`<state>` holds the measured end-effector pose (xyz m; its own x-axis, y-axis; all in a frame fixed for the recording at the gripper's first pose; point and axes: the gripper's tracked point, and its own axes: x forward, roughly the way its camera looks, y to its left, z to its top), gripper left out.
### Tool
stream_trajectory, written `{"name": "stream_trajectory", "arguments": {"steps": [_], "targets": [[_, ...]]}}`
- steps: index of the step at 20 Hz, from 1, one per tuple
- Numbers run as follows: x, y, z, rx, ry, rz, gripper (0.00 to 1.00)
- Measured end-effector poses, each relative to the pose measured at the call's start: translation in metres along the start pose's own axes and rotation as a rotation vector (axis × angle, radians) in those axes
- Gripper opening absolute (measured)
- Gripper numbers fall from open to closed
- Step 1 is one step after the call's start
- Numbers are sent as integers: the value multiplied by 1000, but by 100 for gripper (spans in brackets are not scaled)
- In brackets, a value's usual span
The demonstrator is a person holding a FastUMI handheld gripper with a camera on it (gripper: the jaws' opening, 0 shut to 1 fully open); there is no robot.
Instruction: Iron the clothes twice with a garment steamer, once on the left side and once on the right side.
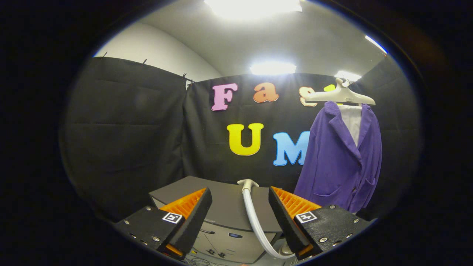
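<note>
Claw-mounted fisheye (240, 192), facing booth wall.

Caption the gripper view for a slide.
Open gripper faces the steamer hose over a grey cabinet; purple jacket hangs on a white hanger.

Bright ceiling lights (255, 7) blow out to white glare overhead; booth below dim. Fisheye bends the edges; centre sharp.

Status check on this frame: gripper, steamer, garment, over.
Gripper open, holding nothing. Steamer head and its hose between the fingers, ungrasped. Purple jacket hangs on a hanger beyond the right finger. Nothing in between.
</note>
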<state>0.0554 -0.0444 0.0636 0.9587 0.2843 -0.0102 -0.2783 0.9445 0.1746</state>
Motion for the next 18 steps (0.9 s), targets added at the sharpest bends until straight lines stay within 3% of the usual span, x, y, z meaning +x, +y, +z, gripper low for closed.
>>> {"name": "stream_trajectory", "arguments": {"steps": [4, 7, 18], "targets": [[54, 3, 14, 79, 62, -28, 95], [100, -13, 12, 80, 138, -113, 95], [245, -49, -33, 127, 472, -258, 95]]}}
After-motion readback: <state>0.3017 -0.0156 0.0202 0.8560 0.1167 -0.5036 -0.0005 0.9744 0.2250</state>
